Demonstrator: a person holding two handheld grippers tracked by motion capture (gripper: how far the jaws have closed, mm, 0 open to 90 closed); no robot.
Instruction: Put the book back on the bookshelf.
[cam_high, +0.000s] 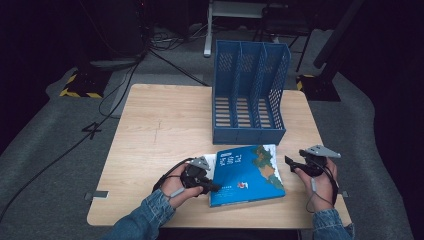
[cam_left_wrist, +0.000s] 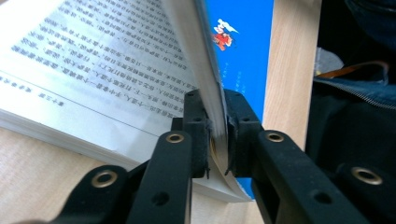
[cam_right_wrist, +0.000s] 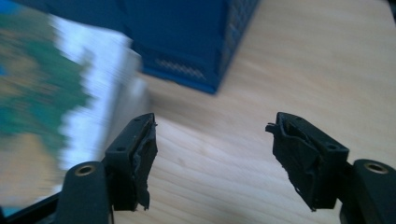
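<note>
Left gripper jaws clamp book cover; right gripper jaws apart, empty.

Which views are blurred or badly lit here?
High view: sharp, table evenly lit, surroundings dark. Left gripper view: book pages in focus, bright, far right dim. Right gripper view: smeared, book cover and blue file rack soft, jaws fairly crisp.

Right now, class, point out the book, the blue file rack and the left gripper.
book (cam_high: 247, 172): high view, on its blue cover.
blue file rack (cam_high: 248, 134): high view, on its low front wall.
left gripper (cam_left_wrist: 215, 140): left gripper view, between its tips shut on the book.
</note>
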